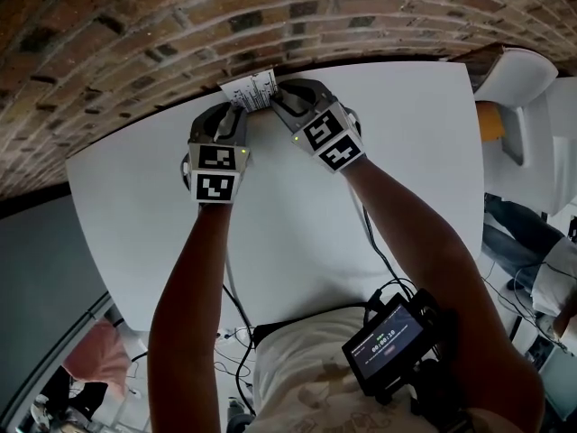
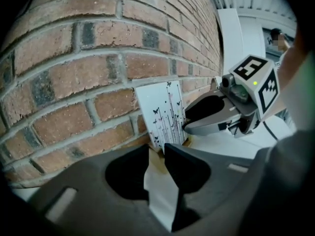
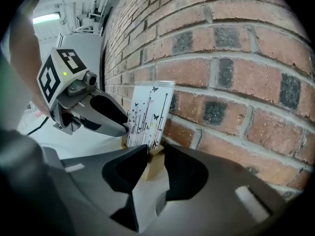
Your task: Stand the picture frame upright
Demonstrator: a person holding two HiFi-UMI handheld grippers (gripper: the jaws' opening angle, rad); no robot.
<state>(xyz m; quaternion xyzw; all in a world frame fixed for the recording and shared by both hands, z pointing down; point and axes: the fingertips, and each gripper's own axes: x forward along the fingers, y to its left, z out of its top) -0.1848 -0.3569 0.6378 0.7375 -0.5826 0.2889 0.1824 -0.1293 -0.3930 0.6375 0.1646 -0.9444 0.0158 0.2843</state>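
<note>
The picture frame [image 1: 250, 90] is a white card printed with thin stems and butterflies. It stands upright on a small wooden stand [image 3: 153, 163] at the table's far edge, right at the brick wall. My left gripper [image 1: 237, 114] comes at it from the left, and its jaw tips [image 2: 156, 149] close round the stand's left end [image 2: 158, 154]. My right gripper [image 1: 276, 104] meets it from the right, with the wooden stand filling the gap between its tips [image 3: 156, 151]. In each gripper view the other gripper's jaws sit against the card's opposite side.
The brick wall [image 1: 135, 34] runs directly behind the frame. The white table [image 1: 297, 233] stretches toward me. A white chair [image 1: 518, 84] stands at the right. A small screen device [image 1: 388, 345] and cables hang at my waist.
</note>
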